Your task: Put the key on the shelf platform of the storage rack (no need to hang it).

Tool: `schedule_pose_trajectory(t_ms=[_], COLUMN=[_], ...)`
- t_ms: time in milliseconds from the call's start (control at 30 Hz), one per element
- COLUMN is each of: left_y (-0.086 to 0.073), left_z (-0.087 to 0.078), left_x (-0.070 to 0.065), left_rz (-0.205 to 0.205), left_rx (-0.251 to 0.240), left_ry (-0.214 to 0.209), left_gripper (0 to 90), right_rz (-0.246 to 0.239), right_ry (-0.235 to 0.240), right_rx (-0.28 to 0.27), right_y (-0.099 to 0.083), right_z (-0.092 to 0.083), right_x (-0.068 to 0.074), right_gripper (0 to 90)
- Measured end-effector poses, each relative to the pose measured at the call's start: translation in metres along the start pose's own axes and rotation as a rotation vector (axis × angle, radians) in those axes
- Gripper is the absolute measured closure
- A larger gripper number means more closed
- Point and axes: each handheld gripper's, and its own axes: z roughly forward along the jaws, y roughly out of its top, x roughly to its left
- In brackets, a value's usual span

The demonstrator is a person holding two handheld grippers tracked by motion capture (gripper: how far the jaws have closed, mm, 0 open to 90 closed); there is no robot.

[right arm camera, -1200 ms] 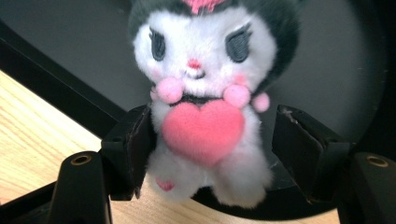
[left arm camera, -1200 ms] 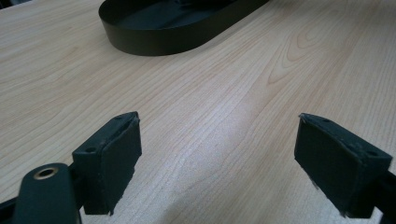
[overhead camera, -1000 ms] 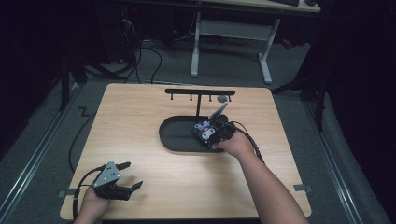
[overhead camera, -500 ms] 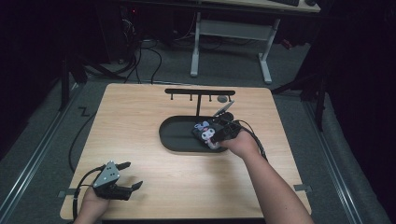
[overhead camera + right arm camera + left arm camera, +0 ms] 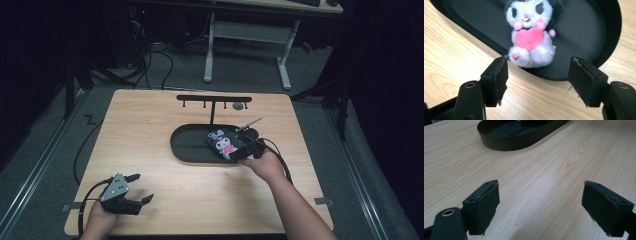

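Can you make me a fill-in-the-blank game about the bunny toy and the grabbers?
1. The plush toy lies in the black ____.
2. The heart it hugs is ____.
3. The right gripper has its jaws apart, with ____ squeezed between them.
4. The left gripper hangs over bare ____.

Missing words: tray; pink; nothing; table
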Motion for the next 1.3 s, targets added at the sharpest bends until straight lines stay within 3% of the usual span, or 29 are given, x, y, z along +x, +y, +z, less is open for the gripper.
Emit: schedule_pose_trajectory(t_ms=[167, 200, 267, 400, 533, 633, 933, 967, 1033, 1167, 1300], left_y=[0.000, 0.000, -0.001, 0.000, -0.001, 0.001, 0.007, 0.008, 0.009, 0.011, 0.013], left_z=[0.000, 0.000, 0.000, 0.001, 0.001, 0.000, 0.008, 0.009, 0.010, 0.011, 0.014], left_x=[0.000, 0.000, -0.001, 0.000, -0.002, -0.001, -0.004, -0.005, -0.005, -0.006, -0.008], left_rz=[-0.008, -0.008, -0.008, -0.048, -0.032, -0.041, -0.021, -0.013, -0.015, -0.020, -0.005], left_rx=[0.003, 0.003, 0.007, 0.001, 0.021, 0.004, 0.005, 0.006, 0.008, -0.005, 0.002], left_ry=[0.008, 0.008, 0.015, 0.029, 0.026, 0.032, 0.031, 0.033, 0.034, 0.038, 0.034], left_gripper=[15.1, 15.0, 14.8, 14.6, 14.3, 13.9, 14.6, 14.6, 14.5, 14.4, 14.4], right_rz=[-0.015, -0.015, -0.035, -0.070, -0.072, -0.072, -0.069, -0.062, -0.050, -0.018, -0.052], right_ry=[-0.010, -0.010, -0.023, -0.054, -0.057, -0.045, -0.051, -0.059, -0.062, -0.030, -0.069], right_rx=[-0.131, -0.131, -0.223, -0.304, -0.358, -0.399, -0.486, -0.513, -0.537, -0.586, -0.641], right_y=[-0.023, -0.023, -0.039, -0.057, -0.073, -0.087, -0.125, -0.139, -0.150, -0.174, -0.200], right_z=[-0.002, -0.002, -0.005, -0.006, -0.007, -0.008, -0.009, -0.008, -0.008, -0.013, -0.018], right_x=[0.001, 0.001, 0.004, 0.009, 0.012, 0.015, 0.022, 0.024, 0.026, 0.027, 0.027], right_gripper=[30.0, 30.0, 28.9, 28.3, 25.3, 23.3, 22.3, 22.4, 22.4, 21.8, 19.2])
